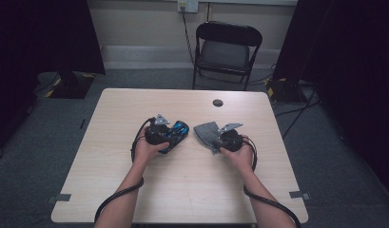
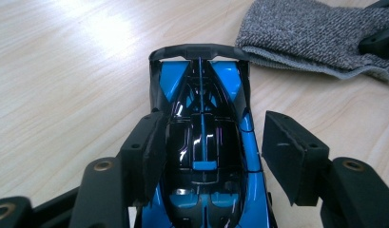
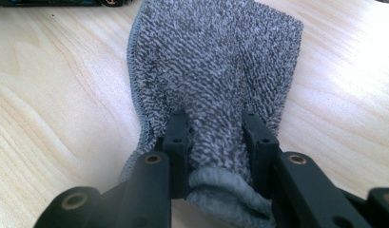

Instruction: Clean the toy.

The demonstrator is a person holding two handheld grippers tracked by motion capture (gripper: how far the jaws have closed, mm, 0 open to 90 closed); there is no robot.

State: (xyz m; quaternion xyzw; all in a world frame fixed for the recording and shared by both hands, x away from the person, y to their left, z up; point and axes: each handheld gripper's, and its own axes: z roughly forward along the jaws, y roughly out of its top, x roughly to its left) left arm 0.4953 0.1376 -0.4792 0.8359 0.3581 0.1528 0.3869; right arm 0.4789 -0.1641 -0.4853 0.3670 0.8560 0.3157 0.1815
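Observation:
A blue and black toy car [image 1: 179, 129] lies on the wooden table [image 1: 192, 190] just left of centre. My left gripper [image 1: 170, 135] has it lengthwise between its jaws, rear wing [image 2: 201, 50] pointing away. The left gripper [image 2: 213, 123] has its pads against the car's [image 2: 201, 95] two sides, so it is shut on the car. Right of the car lies a grey knitted cloth [image 1: 206, 130]. My right gripper [image 1: 219, 138] is shut on the cloth's near edge. In the right gripper view, the gripper [image 3: 215, 118] pinches a fold of cloth [image 3: 216, 57] that spreads out flat beyond.
A dark round cable hole [image 1: 218, 102] sits in the table's far side. A black folding chair [image 1: 225, 47] stands behind the table. Dark curtains hang at both sides. The cloth [image 2: 316, 33] lies close beyond the car's wing.

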